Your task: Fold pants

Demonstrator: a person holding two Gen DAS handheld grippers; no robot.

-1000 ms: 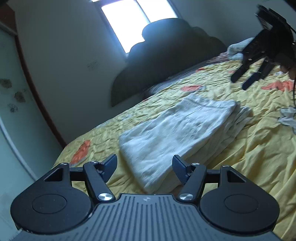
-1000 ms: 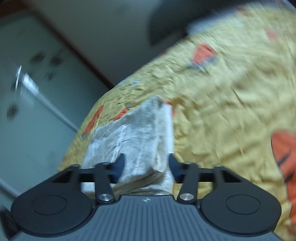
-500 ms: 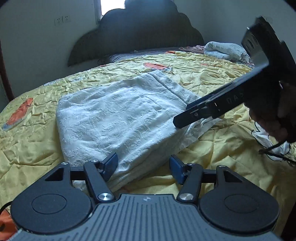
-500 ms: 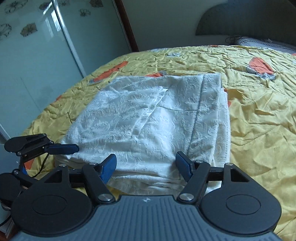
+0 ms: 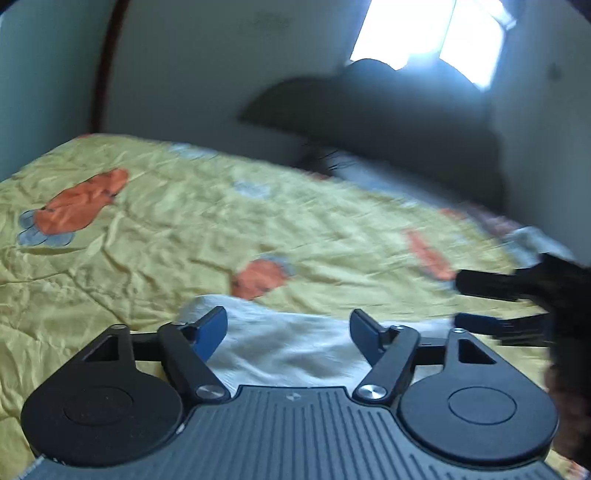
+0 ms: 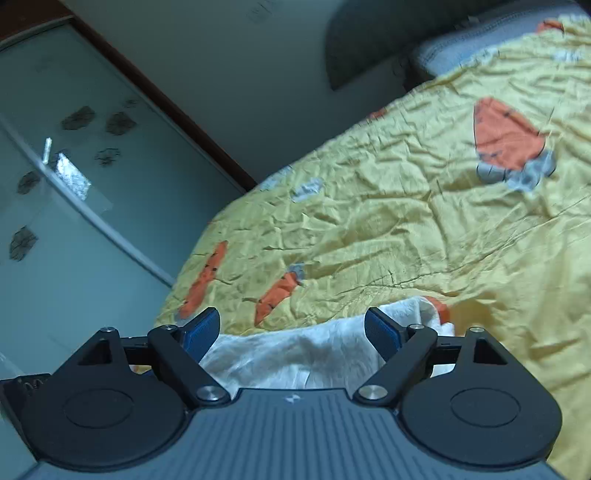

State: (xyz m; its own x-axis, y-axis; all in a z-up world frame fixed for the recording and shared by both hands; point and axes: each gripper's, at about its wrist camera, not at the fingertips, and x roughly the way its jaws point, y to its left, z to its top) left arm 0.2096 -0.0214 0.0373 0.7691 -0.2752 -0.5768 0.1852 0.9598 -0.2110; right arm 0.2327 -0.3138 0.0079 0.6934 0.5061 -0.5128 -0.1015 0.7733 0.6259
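1. Left wrist view: the left hand-held gripper (image 5: 288, 326) has its two blue fingers spread wide, and it holds nothing.
2. The white pants (image 5: 291, 347) lie folded on the bed, low in the picture at 6 o'clock, just past the fingers.
3. The bed has a yellow cover (image 5: 155, 236) with orange and grey shapes on it.
4. At 3 o'clock the right hand-held gripper (image 5: 480, 302) sticks in from the side, dark and blurry, with a gap between its two fingers.
5. A dark headboard (image 5: 388, 114) stands at 1 o'clock, with a bright window (image 5: 432, 33) above it.
6. Right wrist view: this hand-held gripper (image 6: 291, 328) is spread wide too, and nothing is in it.
7. The white pants (image 6: 303, 354) sit at 6 o'clock, just ahead of its fingers.
8. A glass door (image 6: 55, 177) with dark flower shapes stands at 9 o'clock.
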